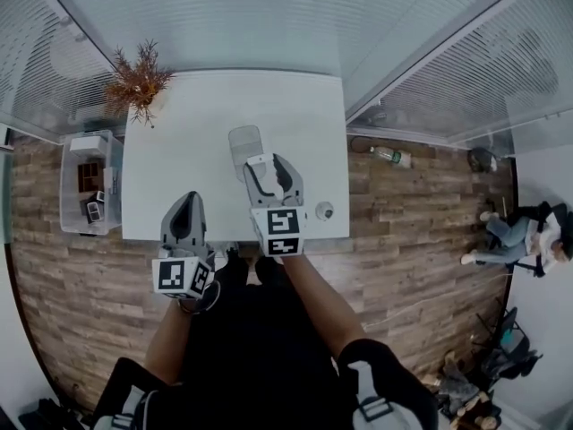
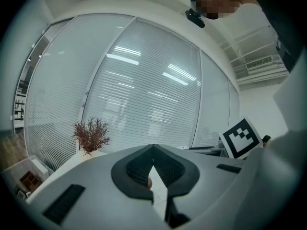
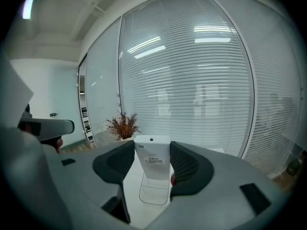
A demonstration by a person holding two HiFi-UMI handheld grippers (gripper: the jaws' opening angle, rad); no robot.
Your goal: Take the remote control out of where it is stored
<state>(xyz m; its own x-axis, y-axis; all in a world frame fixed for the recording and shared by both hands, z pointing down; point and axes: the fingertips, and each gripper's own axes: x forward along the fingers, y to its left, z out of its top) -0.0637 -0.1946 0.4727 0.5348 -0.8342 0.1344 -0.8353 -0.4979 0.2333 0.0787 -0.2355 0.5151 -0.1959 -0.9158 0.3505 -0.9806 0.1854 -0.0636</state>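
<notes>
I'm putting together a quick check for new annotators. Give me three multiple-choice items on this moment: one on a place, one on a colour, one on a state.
1. Where does the dried plant stand?
A. at the far left corner of the table
B. at the near right corner of the table
C. on the wooden floor

2. What colour is the remote control?
A. black
B. white
C. red

3. How do the left tongs stand?
A. shut on the remote control
B. wide open
C. shut, with nothing in them

Answers:
1 A: the head view shows the plant at the tabletop's far left corner.
2 B: the right gripper view shows a white body held between the right tongs.
3 C: the left gripper view shows the pads meeting at their tips with nothing between them.
</notes>
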